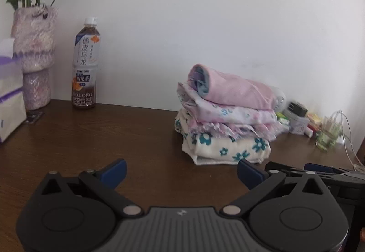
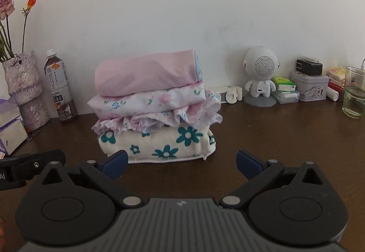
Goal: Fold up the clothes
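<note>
1. Clothes lie folded in a stack [image 2: 155,106] on the brown table [image 2: 273,138], near the white wall: a plain pink piece [image 2: 146,74] on top, two pale flowered pieces under it, and a cream piece with teal flowers [image 2: 159,144] at the bottom.
2. Right gripper [image 2: 181,164] sits just in front of the stack, its blue-padded fingers spread wide with nothing between them.
3. Left gripper [image 1: 181,172] is to the left of the stack, fingers also spread wide and empty over bare table.
4. To the left of the stack stand a tea bottle [image 2: 60,90] and a vase [image 2: 22,90] with flowers.
5. To the right stand a small white robot-shaped speaker [image 2: 261,76], a tin [image 2: 309,89] and a glass [image 2: 354,92].
</note>
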Demonstrator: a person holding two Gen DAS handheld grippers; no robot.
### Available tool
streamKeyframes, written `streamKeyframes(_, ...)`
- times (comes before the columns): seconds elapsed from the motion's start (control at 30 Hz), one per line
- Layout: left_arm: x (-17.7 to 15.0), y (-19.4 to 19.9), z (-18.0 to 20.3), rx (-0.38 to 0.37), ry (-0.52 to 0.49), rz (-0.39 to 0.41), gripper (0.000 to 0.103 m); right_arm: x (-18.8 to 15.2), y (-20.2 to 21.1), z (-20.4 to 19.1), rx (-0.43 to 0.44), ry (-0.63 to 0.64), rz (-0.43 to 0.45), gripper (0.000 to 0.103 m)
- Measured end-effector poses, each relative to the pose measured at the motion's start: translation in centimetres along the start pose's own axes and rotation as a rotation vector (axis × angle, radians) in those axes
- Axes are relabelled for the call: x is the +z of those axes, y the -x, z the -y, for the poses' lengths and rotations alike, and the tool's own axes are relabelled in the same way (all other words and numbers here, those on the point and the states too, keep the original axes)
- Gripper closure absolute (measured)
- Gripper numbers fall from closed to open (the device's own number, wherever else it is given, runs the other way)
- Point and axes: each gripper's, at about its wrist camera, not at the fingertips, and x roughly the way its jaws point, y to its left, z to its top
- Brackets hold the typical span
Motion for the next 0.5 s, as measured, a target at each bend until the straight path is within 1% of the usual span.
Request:
streamKeyframes(0.07, -0.6, 1.6, 0.4, 0.010, -0.039, 0.003, 0.000, -0.9, 1.3, -0.6, -0.012, 0.008, -0.016, 0.000)
streamKeyframes(0.17, -2.0, 3.7, 0.9, 0.007, -0.086, -0.002, 0.000, -2.5, 3.7, -1.6, -0.020, 0.029, -0.015, 0.000)
streamKeyframes(0.3, -3.5, 6.2, 1.0, 0.017, -0.083, -0.031, 0.000, -4.2, 7.5, -2.8, -0.018, 0.077, 0.009, 0.000)
streamKeyframes(0.43, -4.9, 9.1, 0.9, 0.026, -0.088, -0.029, 0.000, -5.5, 10.3, -3.4, -0.026, 0.089, 0.014, 0.000)
streamKeyframes(0.5, -5.7, 10.8, 1.0, 0.009, -0.094, -0.027, 0.000, -6.0, 11.6, -3.4, -0.028, 0.072, 0.014, 0.000)
